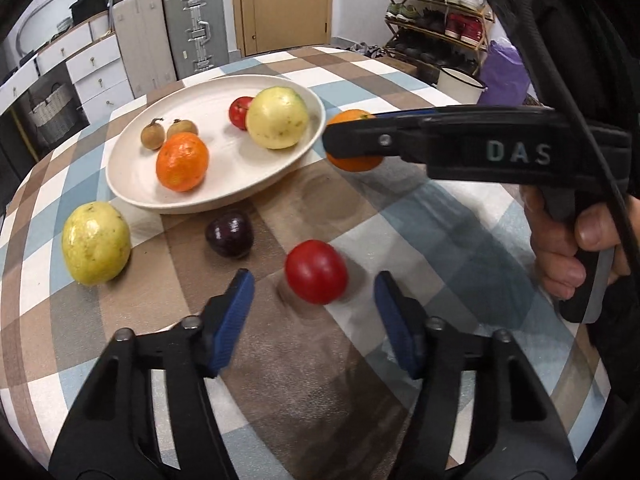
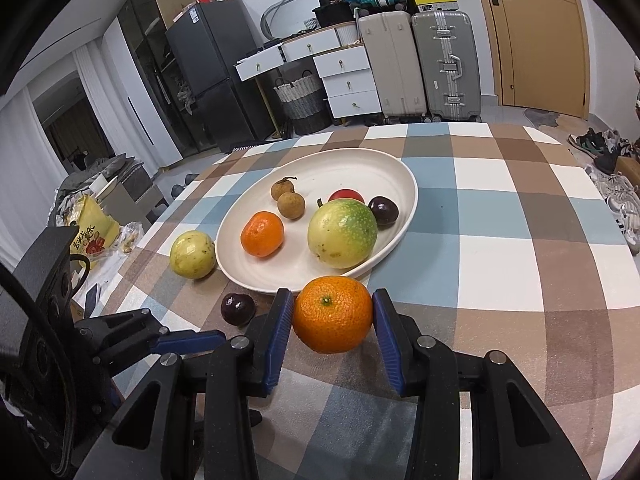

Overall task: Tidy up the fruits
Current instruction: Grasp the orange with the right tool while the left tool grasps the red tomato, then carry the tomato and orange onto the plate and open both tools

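Observation:
A white plate (image 1: 132, 176) on the checked table holds an orange (image 1: 182, 162), a large yellow-green fruit (image 1: 277, 118), a red fruit (image 1: 239, 111) and two small brown fruits (image 1: 153, 135). In the right wrist view a dark purple fruit (image 2: 383, 210) also lies on the plate (image 2: 396, 172). On the table lie a yellow fruit (image 1: 96, 243), a dark purple fruit (image 1: 230, 234) and a red tomato (image 1: 316, 272). My left gripper (image 1: 314, 312) is open, the tomato just ahead between its pads. My right gripper (image 2: 332, 322) is shut on an orange (image 2: 333, 314) beside the plate's near rim.
The checked tablecloth (image 2: 500, 264) stretches to the right of the plate. Beyond the table stand suitcases (image 2: 446, 64), white drawers (image 2: 348, 80), a fridge (image 2: 208, 76) and a shoe rack (image 1: 436, 12). A snack bag (image 2: 90, 236) lies past the table's left edge.

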